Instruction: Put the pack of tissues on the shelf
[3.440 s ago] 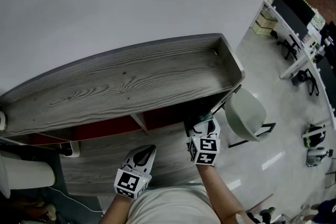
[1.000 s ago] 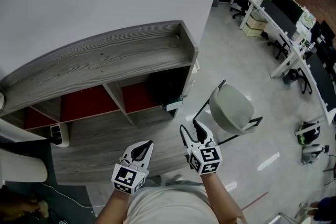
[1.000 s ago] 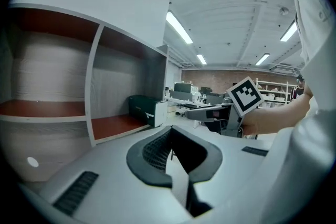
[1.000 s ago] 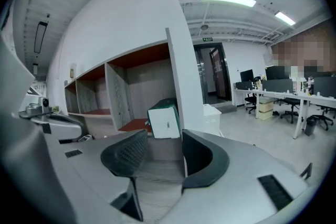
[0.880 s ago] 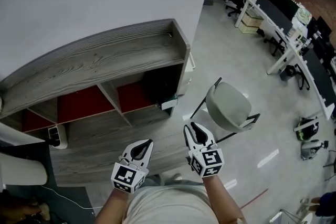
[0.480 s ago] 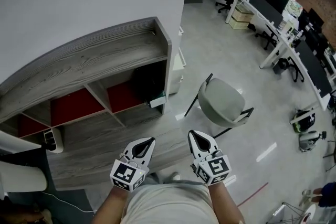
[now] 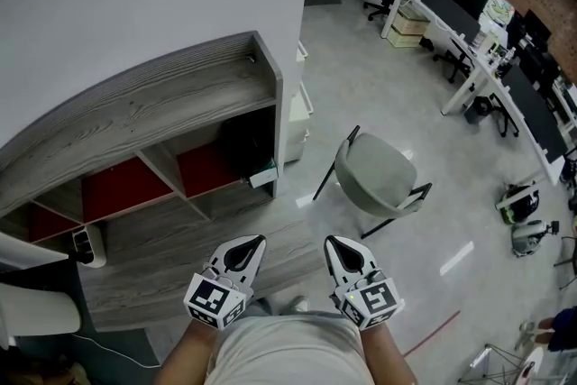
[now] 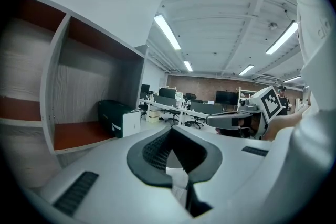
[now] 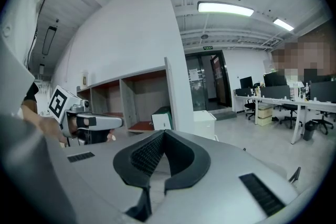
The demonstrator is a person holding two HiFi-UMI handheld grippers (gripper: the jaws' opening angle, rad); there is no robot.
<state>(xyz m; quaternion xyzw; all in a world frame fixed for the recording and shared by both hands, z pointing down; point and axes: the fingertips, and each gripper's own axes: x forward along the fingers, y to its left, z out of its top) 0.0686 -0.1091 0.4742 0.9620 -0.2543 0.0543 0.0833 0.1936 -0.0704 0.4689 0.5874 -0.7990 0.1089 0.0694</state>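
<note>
The pack of tissues (image 7: 262,174), dark green with a white end, lies in the lower right compartment of the grey wooden shelf (image 7: 135,117). It also shows in the left gripper view as a green pack (image 8: 118,118) and in the right gripper view as a pack (image 9: 161,119) beside the shelf's end wall. My left gripper (image 7: 246,246) and right gripper (image 7: 338,246) hang side by side in front of my body, well away from the shelf. Both are shut with nothing between their jaws.
A grey chair (image 7: 379,185) stands on the floor right of the shelf. A low white cabinet (image 7: 300,104) adjoins the shelf's right end. Office desks with monitors (image 7: 469,32) run along the far right. A white object (image 7: 36,311) sits at the lower left.
The right gripper's jaws have gone from open to shut, empty. Both grippers have drawn back from the shelf, and the view has swung right. The pack stays in its compartment.
</note>
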